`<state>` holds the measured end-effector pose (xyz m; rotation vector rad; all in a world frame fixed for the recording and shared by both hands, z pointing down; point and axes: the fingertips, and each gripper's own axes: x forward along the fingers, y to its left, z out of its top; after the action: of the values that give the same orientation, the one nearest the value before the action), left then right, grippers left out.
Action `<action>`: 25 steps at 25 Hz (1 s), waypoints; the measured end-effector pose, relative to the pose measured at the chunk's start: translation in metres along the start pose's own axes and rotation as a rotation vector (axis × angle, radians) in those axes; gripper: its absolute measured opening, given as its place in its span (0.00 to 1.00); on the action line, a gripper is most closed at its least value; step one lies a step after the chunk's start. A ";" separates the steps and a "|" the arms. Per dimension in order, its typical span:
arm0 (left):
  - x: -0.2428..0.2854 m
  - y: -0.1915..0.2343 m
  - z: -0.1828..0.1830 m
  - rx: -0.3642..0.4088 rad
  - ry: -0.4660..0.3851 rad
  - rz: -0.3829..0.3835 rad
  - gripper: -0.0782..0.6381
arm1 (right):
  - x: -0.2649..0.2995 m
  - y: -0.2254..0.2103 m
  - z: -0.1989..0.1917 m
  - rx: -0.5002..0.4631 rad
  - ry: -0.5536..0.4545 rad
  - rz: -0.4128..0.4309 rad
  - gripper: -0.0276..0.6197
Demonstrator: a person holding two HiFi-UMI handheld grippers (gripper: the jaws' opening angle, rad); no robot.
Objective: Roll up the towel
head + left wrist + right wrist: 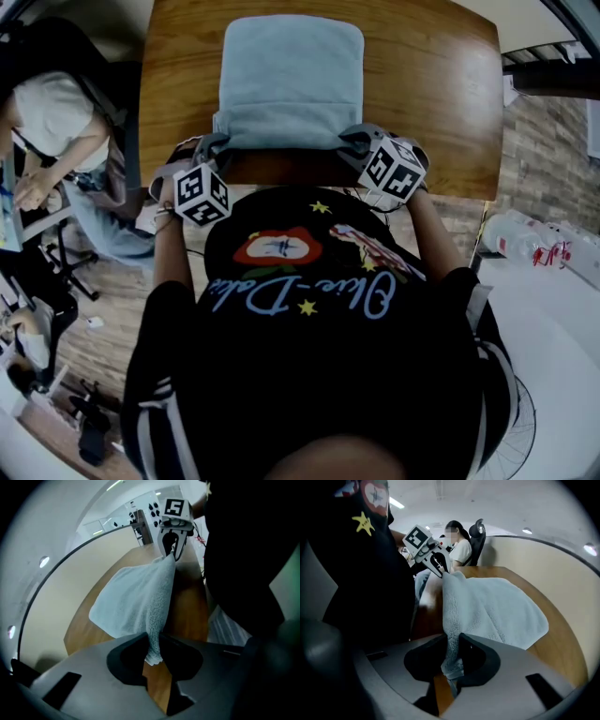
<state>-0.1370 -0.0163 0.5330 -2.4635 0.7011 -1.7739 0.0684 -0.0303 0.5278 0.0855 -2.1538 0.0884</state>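
One pale blue towel (291,80) on the wooden counter (427,89). My left hand-held gripper (153,654) and right hand-held gripper (451,660) each pinch one near corner.

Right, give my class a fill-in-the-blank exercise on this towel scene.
1. The towel lies on a ____ table.
2. The left tool is shut on one ____ of the towel.
3. The right tool is shut on the same ____.
Missing words: wooden; corner; towel.
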 end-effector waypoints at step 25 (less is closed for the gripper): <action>0.017 0.068 0.011 -0.133 0.015 -0.014 0.23 | -0.006 -0.075 0.012 0.101 0.063 -0.180 0.16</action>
<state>-0.1460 -0.0862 0.5254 -2.5462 0.8315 -1.8094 0.0694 -0.1055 0.5182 0.3300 -2.0684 0.0943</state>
